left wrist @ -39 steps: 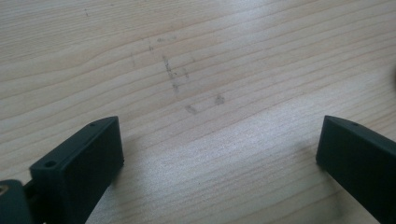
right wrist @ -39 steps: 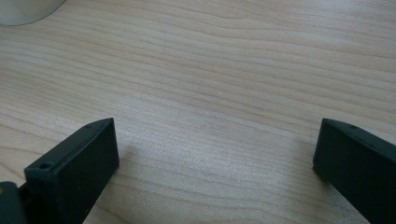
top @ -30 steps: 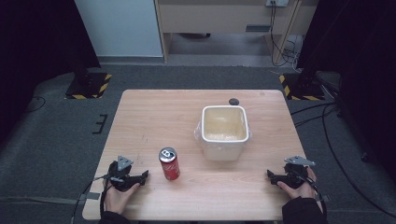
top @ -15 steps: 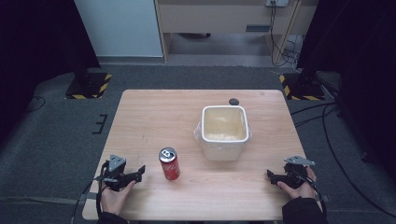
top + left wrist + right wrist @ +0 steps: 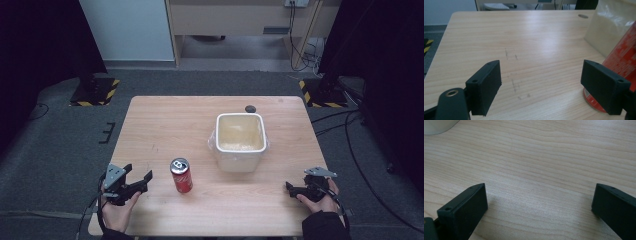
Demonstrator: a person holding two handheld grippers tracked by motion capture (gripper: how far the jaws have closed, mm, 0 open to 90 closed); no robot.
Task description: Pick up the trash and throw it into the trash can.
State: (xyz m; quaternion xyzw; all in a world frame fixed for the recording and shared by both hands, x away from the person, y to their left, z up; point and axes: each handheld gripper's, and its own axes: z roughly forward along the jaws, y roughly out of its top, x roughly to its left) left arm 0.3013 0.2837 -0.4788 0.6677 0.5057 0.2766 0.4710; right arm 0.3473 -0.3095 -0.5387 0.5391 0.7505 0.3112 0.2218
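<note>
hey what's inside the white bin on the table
The bin looks empty: the high view shows bare cream walls and a pale floor. Its near inner wall is hidden by the rim, so something small against it could not be seen.

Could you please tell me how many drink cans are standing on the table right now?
1. A single red can stands upright on the table, near the front edge, left of the white bin and just right of the left hand-held gripper. The bin's inside looks empty.

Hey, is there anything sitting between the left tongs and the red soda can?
Nothing visible. The left tongs are open, and only bare table lies between them and the red can, which stands upright just to their right. The white bin sits beyond the can.
</note>
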